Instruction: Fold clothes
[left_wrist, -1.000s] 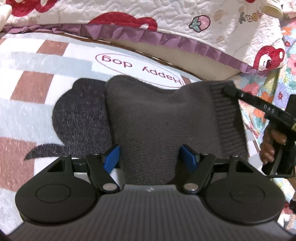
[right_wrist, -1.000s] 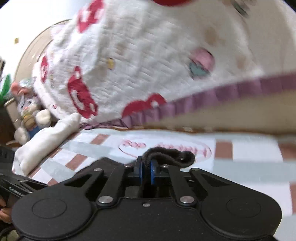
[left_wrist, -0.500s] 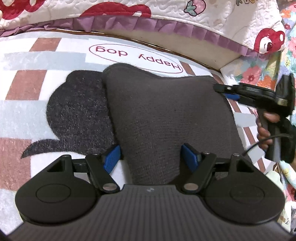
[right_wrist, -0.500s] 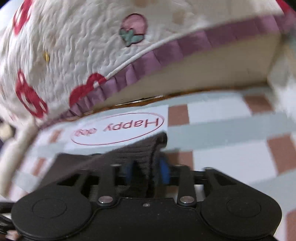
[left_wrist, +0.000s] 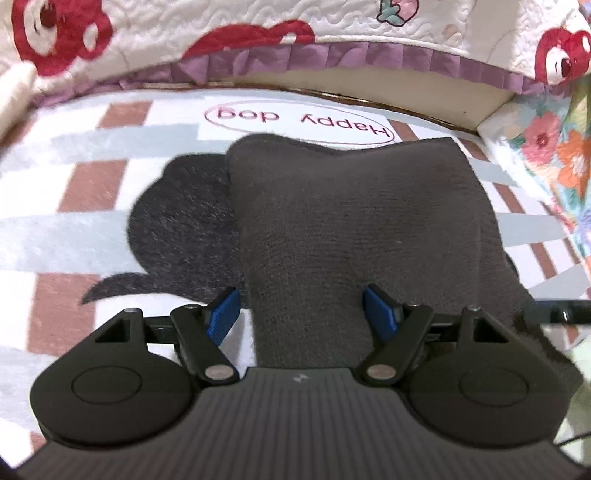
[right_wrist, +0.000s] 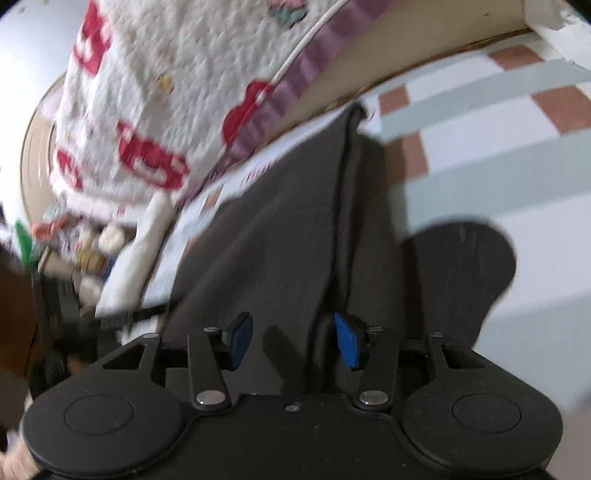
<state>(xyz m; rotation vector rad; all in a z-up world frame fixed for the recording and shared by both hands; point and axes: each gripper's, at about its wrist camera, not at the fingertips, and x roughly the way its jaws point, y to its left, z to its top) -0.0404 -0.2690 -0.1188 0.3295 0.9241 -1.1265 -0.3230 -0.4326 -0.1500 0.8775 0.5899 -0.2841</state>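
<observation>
Both tools gape empty—left tool (left_wrist: 301, 310), right tool (right_wrist: 293, 339)—over the soft, floppy grey sweater (left_wrist: 351, 221) just ahead; I'd pinch its thick folded edge.

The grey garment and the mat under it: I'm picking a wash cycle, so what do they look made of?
The grey garment looks like soft matte knit, likely wool or acrylic: fine loops, fuzzy surface. The mat looks like short-pile printed plush, probably synthetic: fluffy nap, flat printed checks.
</observation>
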